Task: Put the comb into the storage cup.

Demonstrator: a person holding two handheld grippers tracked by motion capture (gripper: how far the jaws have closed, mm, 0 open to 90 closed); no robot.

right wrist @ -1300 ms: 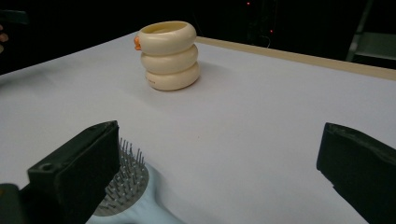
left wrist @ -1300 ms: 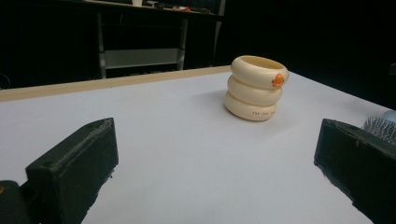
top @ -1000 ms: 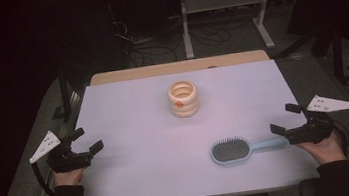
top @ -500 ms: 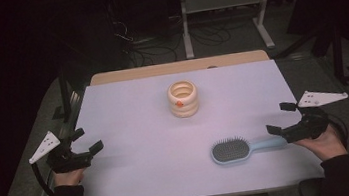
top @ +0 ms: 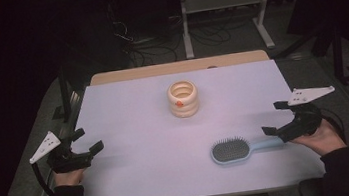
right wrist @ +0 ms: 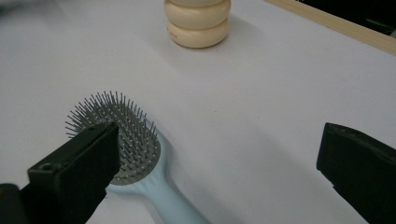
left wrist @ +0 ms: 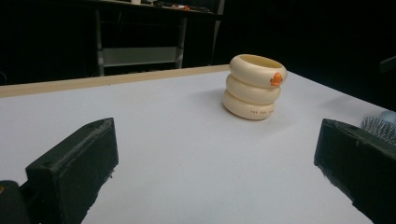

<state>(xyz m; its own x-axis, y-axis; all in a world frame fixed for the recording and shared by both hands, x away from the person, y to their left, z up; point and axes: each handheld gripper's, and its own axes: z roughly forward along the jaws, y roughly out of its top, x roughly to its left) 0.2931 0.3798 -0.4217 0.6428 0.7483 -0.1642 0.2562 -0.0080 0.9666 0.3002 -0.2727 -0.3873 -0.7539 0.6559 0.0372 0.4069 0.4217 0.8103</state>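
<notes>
- We held the right gripper [top: 279, 117], jaws wide apart, just above the hairbrush [top: 241, 148] handle.
- The hairbrush lay bristles-up on the desk [top: 128, 108].
- Our left gripper [top: 86, 141] stood open, holding nothing.

This is looking like a lab or recording studio rather than a home. A white-topped desk [top: 128, 108] is standing alone in a darkened room, with loose cables [top: 139, 49] lying across the grey floor behind it. A bare metal frame stand [top: 221, 6] is sitting at the back, and black surroundings are swallowing everything else.
</notes>
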